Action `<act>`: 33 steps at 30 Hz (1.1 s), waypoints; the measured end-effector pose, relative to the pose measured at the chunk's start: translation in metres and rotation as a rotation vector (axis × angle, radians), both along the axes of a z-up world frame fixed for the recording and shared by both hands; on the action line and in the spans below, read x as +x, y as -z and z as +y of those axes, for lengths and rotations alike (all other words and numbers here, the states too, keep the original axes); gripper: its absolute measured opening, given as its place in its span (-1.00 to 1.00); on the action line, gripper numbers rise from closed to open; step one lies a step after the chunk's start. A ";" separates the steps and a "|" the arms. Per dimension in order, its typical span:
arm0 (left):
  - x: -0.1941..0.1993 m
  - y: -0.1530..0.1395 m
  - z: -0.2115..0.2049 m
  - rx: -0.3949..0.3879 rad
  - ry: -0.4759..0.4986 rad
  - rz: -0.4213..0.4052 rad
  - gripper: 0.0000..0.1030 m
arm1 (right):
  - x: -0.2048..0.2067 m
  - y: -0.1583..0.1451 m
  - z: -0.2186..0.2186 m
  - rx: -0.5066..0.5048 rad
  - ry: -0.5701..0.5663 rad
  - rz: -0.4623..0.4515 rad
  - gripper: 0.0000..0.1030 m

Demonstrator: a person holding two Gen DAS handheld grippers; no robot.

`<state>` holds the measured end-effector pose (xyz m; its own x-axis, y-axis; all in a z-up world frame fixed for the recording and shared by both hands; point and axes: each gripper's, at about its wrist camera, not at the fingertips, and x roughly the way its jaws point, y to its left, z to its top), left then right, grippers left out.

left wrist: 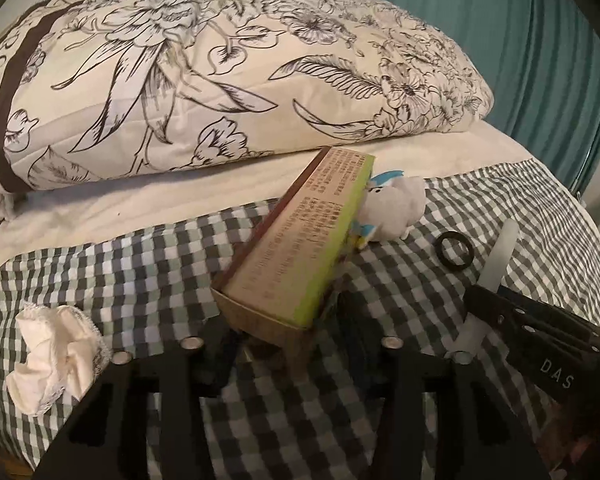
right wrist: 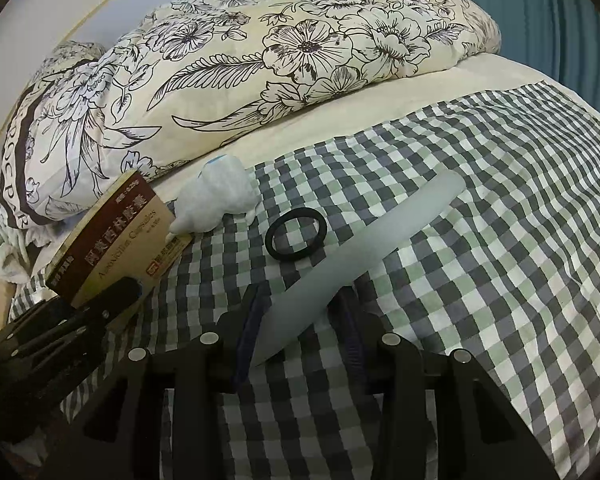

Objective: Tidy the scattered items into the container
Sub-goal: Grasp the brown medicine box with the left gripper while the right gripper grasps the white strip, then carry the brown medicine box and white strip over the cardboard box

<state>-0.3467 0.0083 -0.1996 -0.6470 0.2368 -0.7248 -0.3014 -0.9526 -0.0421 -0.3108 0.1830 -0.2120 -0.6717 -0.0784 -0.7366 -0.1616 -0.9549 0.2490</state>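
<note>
My left gripper (left wrist: 288, 316) is shut on a medicine box (left wrist: 296, 240), brown and tan with a green side, held tilted above the checked bedspread; the box also shows in the right wrist view (right wrist: 116, 244). My right gripper (right wrist: 300, 312) is shut on a long pale translucent stick (right wrist: 360, 264), which also shows in the left wrist view (left wrist: 496, 260). A small white plush toy (left wrist: 396, 204) (right wrist: 216, 200) lies behind the box. A black rubber ring (left wrist: 454, 252) (right wrist: 298, 238) lies flat between the toy and the stick. No container is in view.
A crumpled white cloth (left wrist: 56, 356) lies at the left on the checked bedspread (right wrist: 480, 240). A large floral pillow (left wrist: 220, 80) lies across the back on a cream sheet (left wrist: 180, 204). A teal curtain (left wrist: 520, 40) hangs at the right.
</note>
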 end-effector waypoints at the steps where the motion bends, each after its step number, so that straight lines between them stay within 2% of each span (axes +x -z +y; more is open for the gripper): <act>1: 0.002 0.000 0.002 -0.010 0.002 0.008 -0.23 | 0.000 0.000 0.001 -0.002 0.000 0.000 -0.25; 3: 0.007 -0.002 0.006 -0.025 0.006 0.018 -0.35 | 0.000 0.000 0.000 0.001 0.002 0.000 -0.25; 6: 0.013 -0.007 0.007 -0.036 -0.029 0.018 -0.40 | -0.001 0.000 -0.002 0.023 0.001 0.001 -0.26; 10: 0.030 -0.015 -0.008 0.033 -0.083 -0.042 -0.41 | 0.000 -0.003 -0.003 0.032 0.004 0.002 -0.54; 11: 0.036 -0.017 -0.011 0.039 -0.089 -0.055 -0.41 | 0.001 -0.006 -0.004 0.035 0.001 0.003 -0.58; 13: 0.052 -0.022 -0.017 0.047 -0.098 -0.087 -0.42 | 0.005 -0.015 -0.008 0.050 -0.008 0.010 -0.82; 14: 0.060 -0.024 -0.020 0.058 -0.094 -0.107 -0.42 | 0.009 -0.023 -0.010 0.060 -0.012 0.020 -0.86; 17: 0.092 -0.033 -0.029 0.079 -0.081 -0.130 -0.43 | 0.027 -0.046 -0.017 0.063 -0.048 0.060 -0.88; 20: 0.122 -0.045 -0.037 0.082 -0.068 -0.119 -0.43 | 0.052 -0.062 -0.023 0.071 -0.078 0.078 -0.89; 29: 0.181 -0.090 -0.045 0.111 -0.067 -0.057 -0.43 | 0.136 -0.084 -0.014 -0.082 -0.208 0.023 -0.89; 33: 0.207 -0.115 -0.047 0.130 -0.058 -0.018 -0.43 | 0.166 -0.098 -0.014 -0.085 -0.227 0.019 -0.89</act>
<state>-0.1401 -0.0389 -0.0846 -0.6493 0.2922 -0.7022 -0.2440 -0.9545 -0.1716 -0.1447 0.1694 -0.1137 -0.6436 -0.2900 -0.7082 0.0603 -0.9417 0.3309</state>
